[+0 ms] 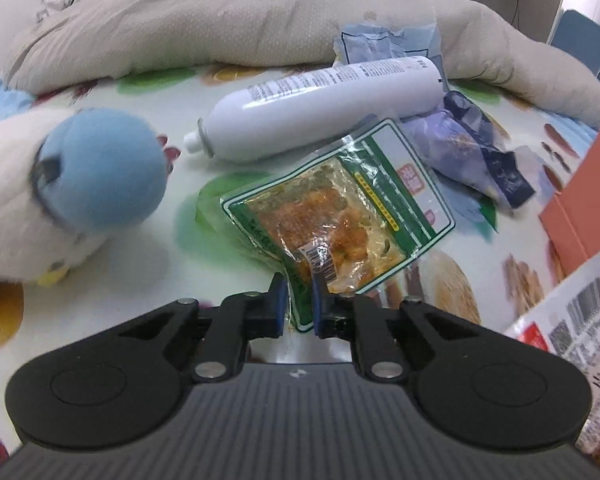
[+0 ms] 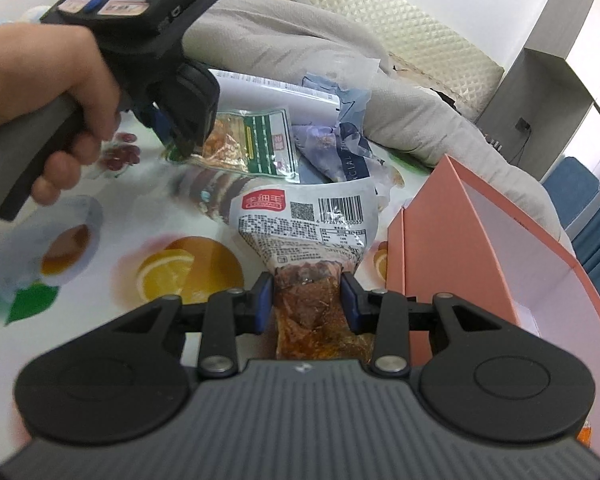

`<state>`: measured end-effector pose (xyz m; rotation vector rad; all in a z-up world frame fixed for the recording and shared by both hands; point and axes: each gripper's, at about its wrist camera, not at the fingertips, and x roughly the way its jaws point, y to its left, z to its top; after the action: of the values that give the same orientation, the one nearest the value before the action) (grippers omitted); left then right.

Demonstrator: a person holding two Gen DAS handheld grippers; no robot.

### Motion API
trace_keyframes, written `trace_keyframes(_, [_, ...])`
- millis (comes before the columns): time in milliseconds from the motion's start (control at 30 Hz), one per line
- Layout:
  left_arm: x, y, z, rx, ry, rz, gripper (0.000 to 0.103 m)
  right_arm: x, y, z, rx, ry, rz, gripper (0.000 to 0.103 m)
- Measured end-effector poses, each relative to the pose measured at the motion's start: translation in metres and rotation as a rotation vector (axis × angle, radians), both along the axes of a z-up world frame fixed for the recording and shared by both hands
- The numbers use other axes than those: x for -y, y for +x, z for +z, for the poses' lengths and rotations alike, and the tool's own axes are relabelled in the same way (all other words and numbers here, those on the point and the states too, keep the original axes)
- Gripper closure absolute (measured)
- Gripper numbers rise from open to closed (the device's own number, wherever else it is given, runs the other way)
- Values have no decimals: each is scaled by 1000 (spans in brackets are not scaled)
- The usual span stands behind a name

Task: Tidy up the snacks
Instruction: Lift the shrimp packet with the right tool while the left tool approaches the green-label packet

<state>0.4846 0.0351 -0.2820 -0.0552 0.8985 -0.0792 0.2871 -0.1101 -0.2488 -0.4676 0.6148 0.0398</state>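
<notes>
Nearest the right camera, the right gripper (image 2: 308,300) tilts down, its fingers clamped on a barcoded meat pouch (image 2: 308,232) beside the pink box (image 2: 480,248). Left gripper (image 1: 298,300), held by a hand (image 2: 48,92), pinches the green-edged pouch (image 1: 340,216) at its corner, below the white bottle (image 1: 320,104).

Left tongs (image 1: 298,300): black body, blue pads. Right tongs (image 2: 308,304): same scheme. Snack pouch (image 1: 340,220): clear film, green border, white label panel, orange-brown contents. Second snack pouch (image 2: 304,232): white upper part with red logo and black barcode, reddish-brown contents below. Spray can (image 1: 320,108): white, fine black print. Plush toy (image 1: 60,192): white with a light-blue patch. Box (image 2: 480,240): salmon-pink outside, white inside. Bed sheet (image 2: 180,264): white, printed with orange slices and green leaves. Quilt (image 1: 220,20): beige, dotted.
</notes>
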Motion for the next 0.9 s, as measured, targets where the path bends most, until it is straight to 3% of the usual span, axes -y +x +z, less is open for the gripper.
trace_keyframes(433, [-30, -146, 16, -32, -115, 99, 92, 13, -55, 22, -72, 130, 0, 64])
trace_keyframes(567, [-40, -189, 20, -35, -127, 167, 92, 16, -73, 27, -98, 176, 13, 64])
trace_keyframes(733, [-41, -231, 24, -38, -107, 184, 92, 19, -94, 33, -127, 220, 28, 64])
trace_keyframes(900, [-45, -263, 27, -62, -134, 213, 92, 27, -102, 34, -176, 272, 33, 63])
